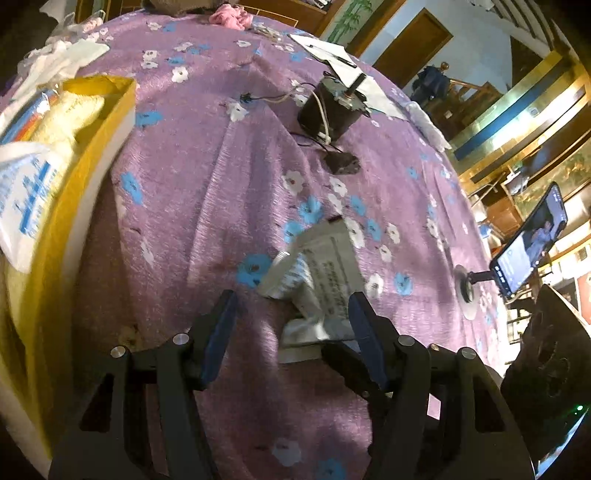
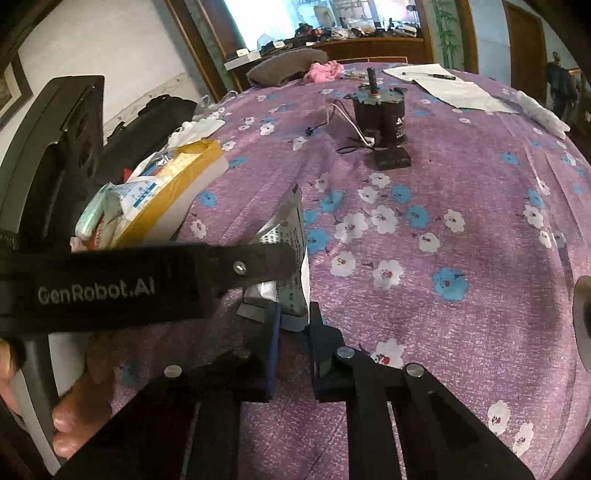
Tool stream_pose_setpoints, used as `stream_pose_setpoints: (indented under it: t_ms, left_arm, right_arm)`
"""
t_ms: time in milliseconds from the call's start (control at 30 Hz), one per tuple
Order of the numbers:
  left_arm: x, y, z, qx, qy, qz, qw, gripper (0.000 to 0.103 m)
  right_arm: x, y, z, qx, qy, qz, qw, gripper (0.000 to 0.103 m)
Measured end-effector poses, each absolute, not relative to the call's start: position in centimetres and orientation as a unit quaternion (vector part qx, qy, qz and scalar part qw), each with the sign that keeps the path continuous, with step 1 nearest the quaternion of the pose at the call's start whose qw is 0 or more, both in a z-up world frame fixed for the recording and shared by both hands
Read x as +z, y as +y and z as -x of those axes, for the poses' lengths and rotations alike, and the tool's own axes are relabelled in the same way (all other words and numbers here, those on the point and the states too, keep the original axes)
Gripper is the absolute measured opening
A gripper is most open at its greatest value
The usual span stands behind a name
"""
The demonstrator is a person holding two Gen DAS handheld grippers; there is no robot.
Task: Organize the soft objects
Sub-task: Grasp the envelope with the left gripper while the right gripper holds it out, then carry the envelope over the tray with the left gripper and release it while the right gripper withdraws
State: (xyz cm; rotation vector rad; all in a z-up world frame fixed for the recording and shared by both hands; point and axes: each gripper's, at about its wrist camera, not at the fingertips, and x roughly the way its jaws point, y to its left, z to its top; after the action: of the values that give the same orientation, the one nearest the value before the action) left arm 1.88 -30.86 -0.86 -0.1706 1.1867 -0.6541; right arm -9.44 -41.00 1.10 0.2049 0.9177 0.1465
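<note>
A soft white printed packet (image 1: 325,280) is held above the purple flowered cloth. My right gripper (image 2: 293,325) is shut on the packet's (image 2: 291,251) lower edge and holds it upright. My left gripper (image 1: 291,314) is open, its jaws wide on either side of the packet, with its right fingertip (image 1: 360,314) touching or nearly touching it. The left gripper's finger (image 2: 258,262) crosses in front of the packet in the right wrist view. A yellow box (image 1: 92,147) at the left holds several soft packets and a cream cloth; it also shows in the right wrist view (image 2: 177,184).
A black motor (image 1: 328,110) with wires and a small black block (image 1: 341,162) stand mid-table. Papers with a pen (image 1: 332,55) lie far right, a pink cloth (image 1: 231,16) and a brown cloth (image 2: 288,64) at the far edge. A phone on a stand (image 1: 532,240) is at right.
</note>
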Motion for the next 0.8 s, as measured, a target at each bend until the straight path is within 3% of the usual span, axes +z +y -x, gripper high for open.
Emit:
stream_pose_setpoints:
  t_ms: [33,167,367,800]
  left_arm:
    - [-0.9,-30.8,-1.8,-0.307,0.548,0.082,0.774,0.041]
    - [-1.2,-30.3,-1.5,-0.300,0.548,0.098,0.774,0.024]
    - [0.5,-27.8,0.4,-0.284,0.527,0.107,0.794,0.018]
    - [6.5,-16.4,2.6,-0.207,0.460,0.164,0.847,0.018]
  right_arm:
    - [1.3,-40.9,9.6,0.074,0.436,-0.098,0.892,0.009]
    - [1.5,-40.5,10.3,0.099,0.425,-0.097,0.895,0.007]
    - [2.8,-38.8,11.1,0.128,0.414,-0.091,0.897,0.005]
    - [8.0,-29.1,10.4,0.239,0.368,-0.037,0.898,0.005]
